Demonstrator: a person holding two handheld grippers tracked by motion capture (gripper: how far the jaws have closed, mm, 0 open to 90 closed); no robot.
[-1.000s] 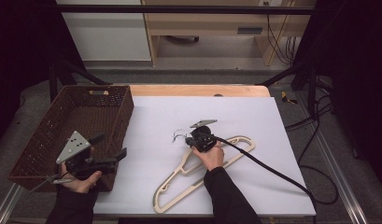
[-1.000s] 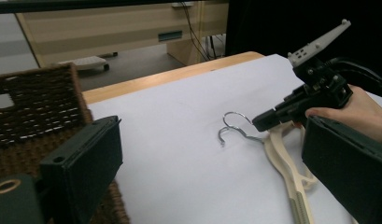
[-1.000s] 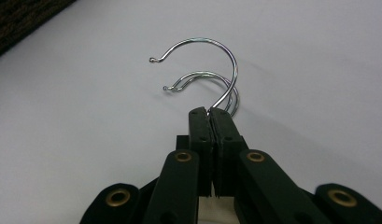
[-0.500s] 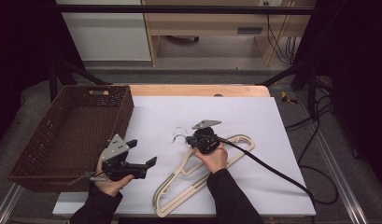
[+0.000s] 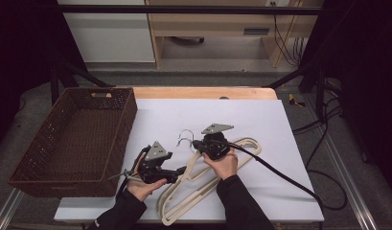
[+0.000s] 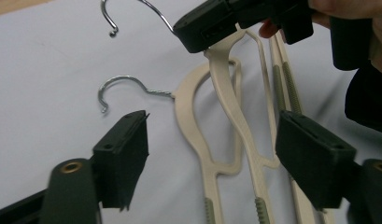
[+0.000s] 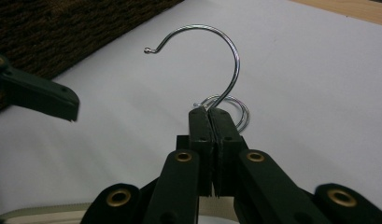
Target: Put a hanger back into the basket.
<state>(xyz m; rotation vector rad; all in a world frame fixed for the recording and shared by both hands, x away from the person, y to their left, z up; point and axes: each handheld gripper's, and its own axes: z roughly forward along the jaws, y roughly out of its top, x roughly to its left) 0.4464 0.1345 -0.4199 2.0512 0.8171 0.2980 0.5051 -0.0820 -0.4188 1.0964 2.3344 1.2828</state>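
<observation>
Right claw (image 7: 212, 140) clamped on hanger (image 6: 226, 60) neck, hiding hook base.

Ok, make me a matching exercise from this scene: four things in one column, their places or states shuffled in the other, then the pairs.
1. wicker basket
2. right gripper
3. left gripper
4. lower hanger's hook

A. jaws apart over the cream hangers
B. lying on the white sheet
C. at the table's left edge
D. clamped at the base of a chrome hook

Pairs: 1-C, 2-D, 3-A, 4-B
</observation>
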